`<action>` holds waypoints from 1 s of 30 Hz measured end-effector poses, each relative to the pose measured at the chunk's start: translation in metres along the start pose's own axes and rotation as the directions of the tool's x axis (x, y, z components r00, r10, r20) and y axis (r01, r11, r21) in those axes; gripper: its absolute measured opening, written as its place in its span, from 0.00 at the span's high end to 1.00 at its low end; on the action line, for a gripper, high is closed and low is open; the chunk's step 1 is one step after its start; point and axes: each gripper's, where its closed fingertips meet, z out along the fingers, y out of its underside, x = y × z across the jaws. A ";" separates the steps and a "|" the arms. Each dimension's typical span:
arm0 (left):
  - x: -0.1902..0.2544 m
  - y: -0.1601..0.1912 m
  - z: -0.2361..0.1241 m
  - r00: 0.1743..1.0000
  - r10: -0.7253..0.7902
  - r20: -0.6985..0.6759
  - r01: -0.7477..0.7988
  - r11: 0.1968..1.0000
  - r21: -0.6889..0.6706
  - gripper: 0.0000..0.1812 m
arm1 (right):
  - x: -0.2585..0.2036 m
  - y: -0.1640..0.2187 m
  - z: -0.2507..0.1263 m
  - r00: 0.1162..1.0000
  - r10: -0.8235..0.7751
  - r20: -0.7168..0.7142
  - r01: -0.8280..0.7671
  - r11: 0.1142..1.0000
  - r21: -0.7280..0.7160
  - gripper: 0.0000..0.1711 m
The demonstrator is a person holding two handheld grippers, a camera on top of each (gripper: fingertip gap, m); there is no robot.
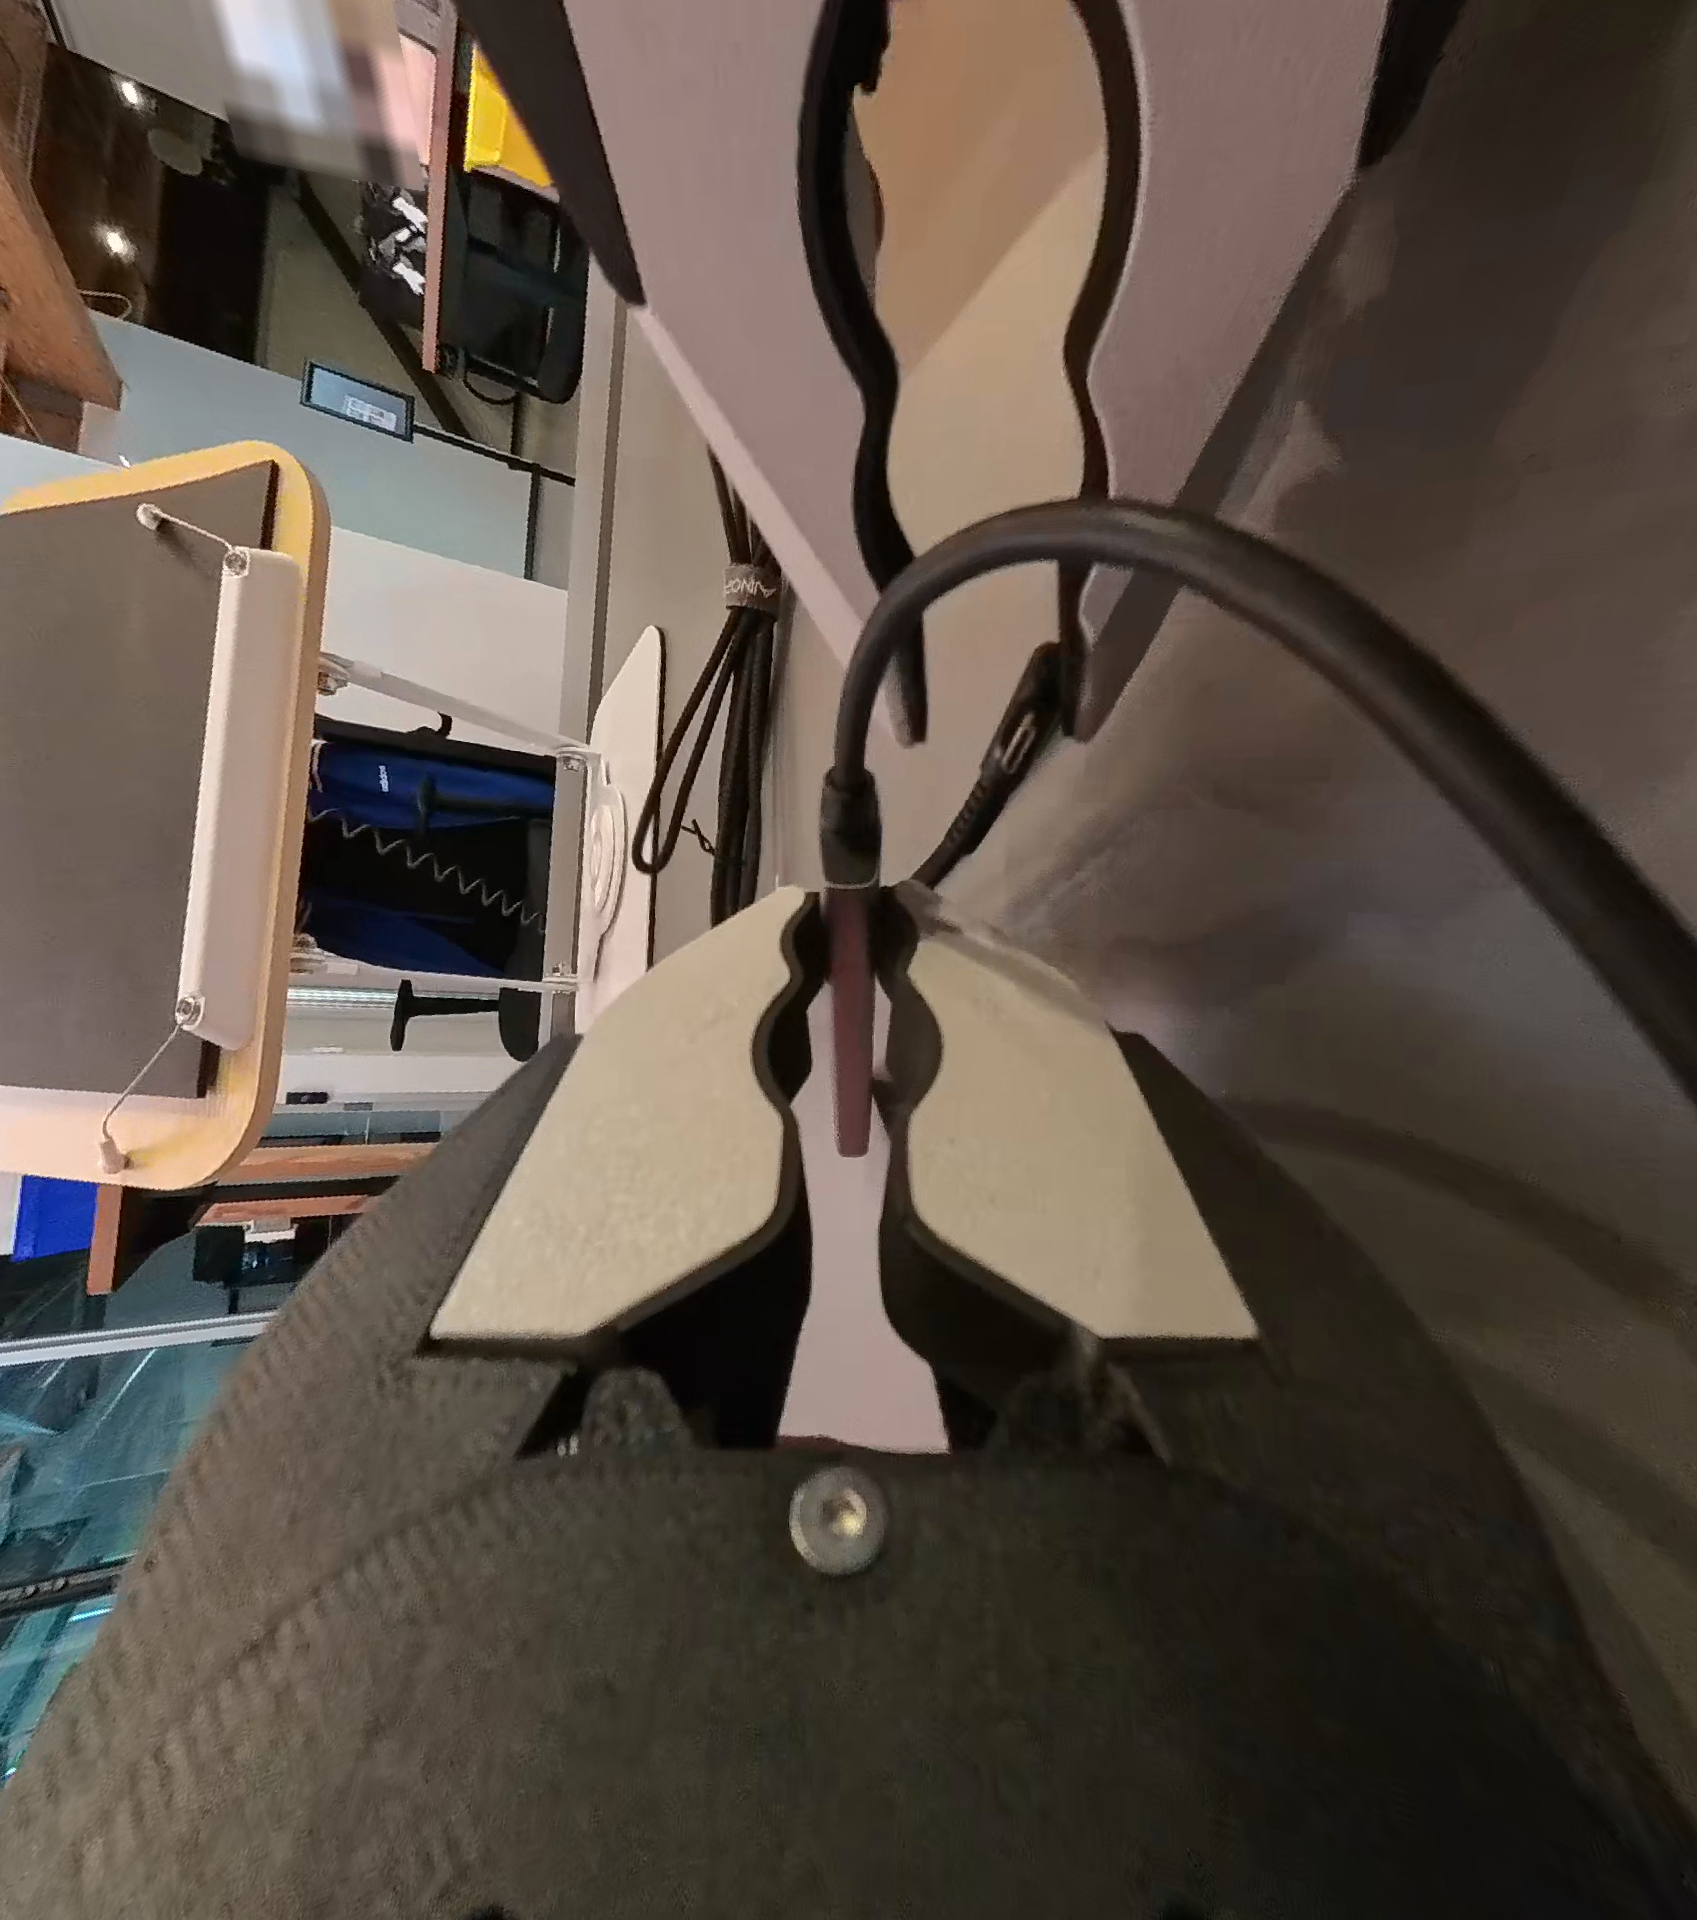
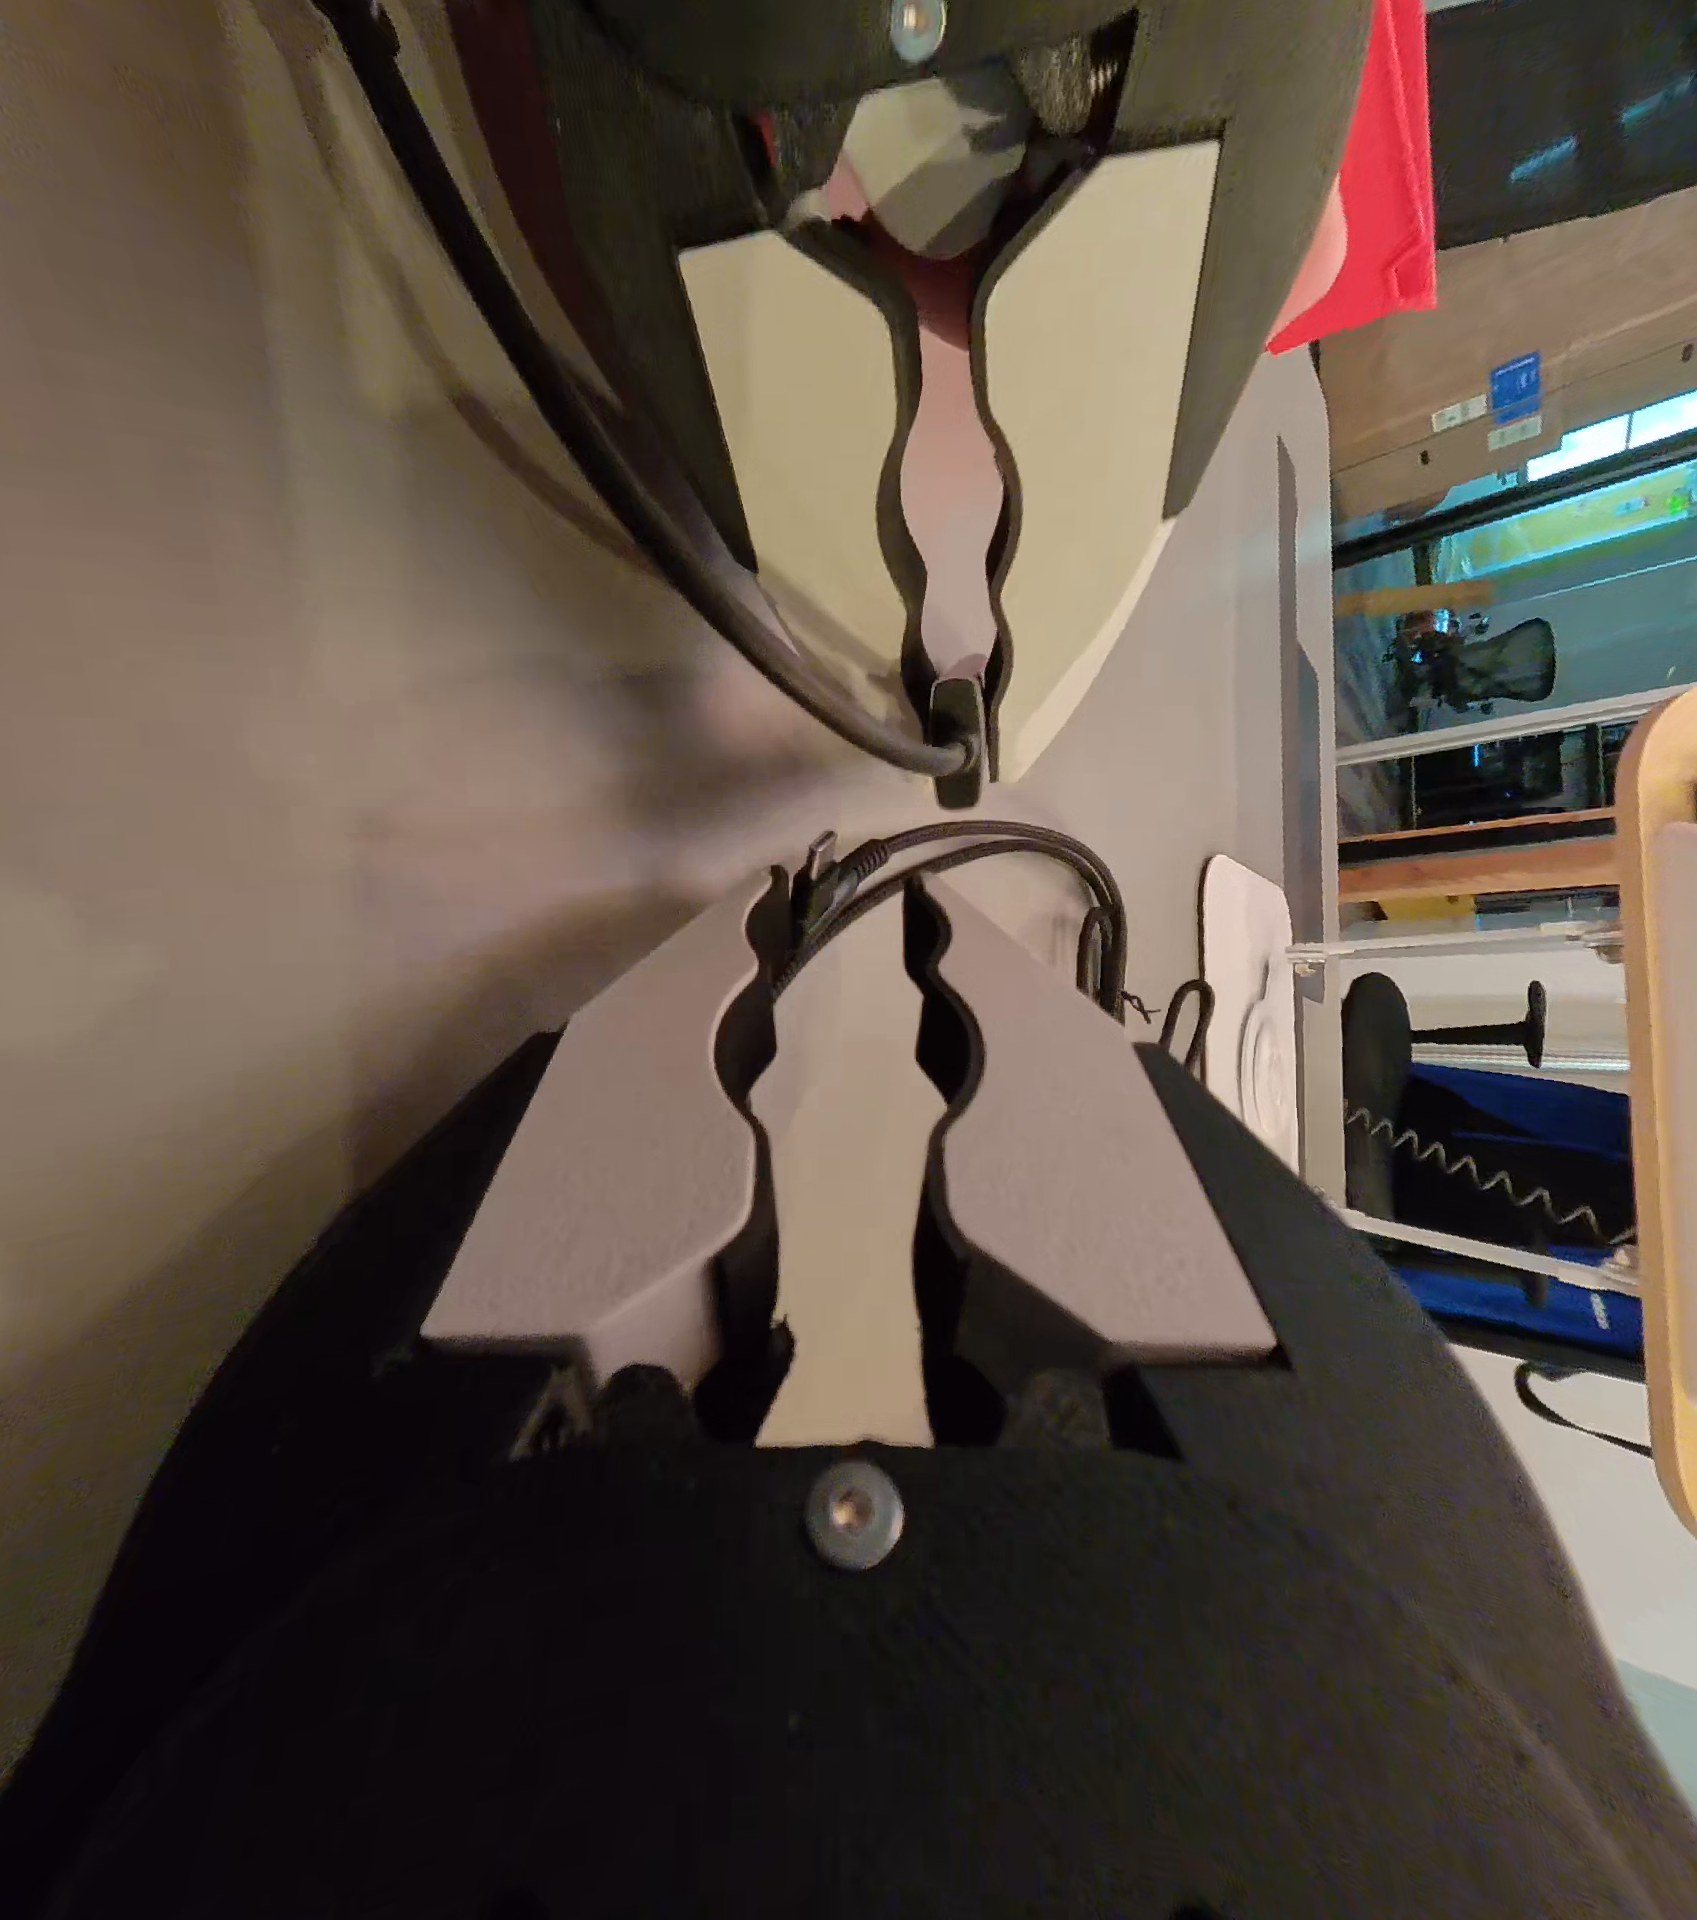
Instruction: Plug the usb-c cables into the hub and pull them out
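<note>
My left gripper [image 1: 849, 899] is shut on the hub [image 1: 849, 1039], a thin dark slab seen edge-on between its pads. The hub's own black cable [image 1: 1446, 727] arcs away to the right. My right gripper [image 2: 842, 888] faces it and holds a black USB-C plug [image 2: 816, 878] with a braided cable [image 2: 989, 828] at its fingertips. The plug's metal tip points at the hub [image 2: 956, 743], a short gap away. In the left wrist view the plug [image 1: 1023, 732] sits against one finger of the right gripper [image 1: 995, 717]. The left gripper [image 2: 958, 717] shows opposite in the right wrist view.
A bundle of black braided cables [image 1: 740, 727] lies on the white table [image 1: 802, 520] beside the grippers; it also shows in the right wrist view [image 2: 1104, 935]. A white pad [image 2: 1249, 987] lies beyond. A wooden board with a grey panel [image 1: 96, 810] stands farther off. Left and right tips are no more than a few centimetres apart.
</note>
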 end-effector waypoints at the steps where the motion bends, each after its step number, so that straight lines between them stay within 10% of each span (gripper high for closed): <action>1: 0.000 -0.001 0.000 1.000 -0.002 -0.002 0.002 1.000 0.005 0.95 | 0.001 0.001 0.001 1.000 -0.005 -0.002 0.005 1.000 -0.003 0.88; 17: -0.001 -0.003 -0.001 1.000 -0.024 0.002 0.024 1.000 0.010 0.95 | 0.011 0.018 0.015 0.974 0.225 -0.011 -0.225 0.974 -0.034 0.98; 30: -0.030 -0.026 -0.013 0.996 -0.012 0.091 0.004 0.996 0.088 0.95 | 0.047 -0.003 -0.013 0.998 -0.003 -0.069 -0.005 0.994 -0.113 0.98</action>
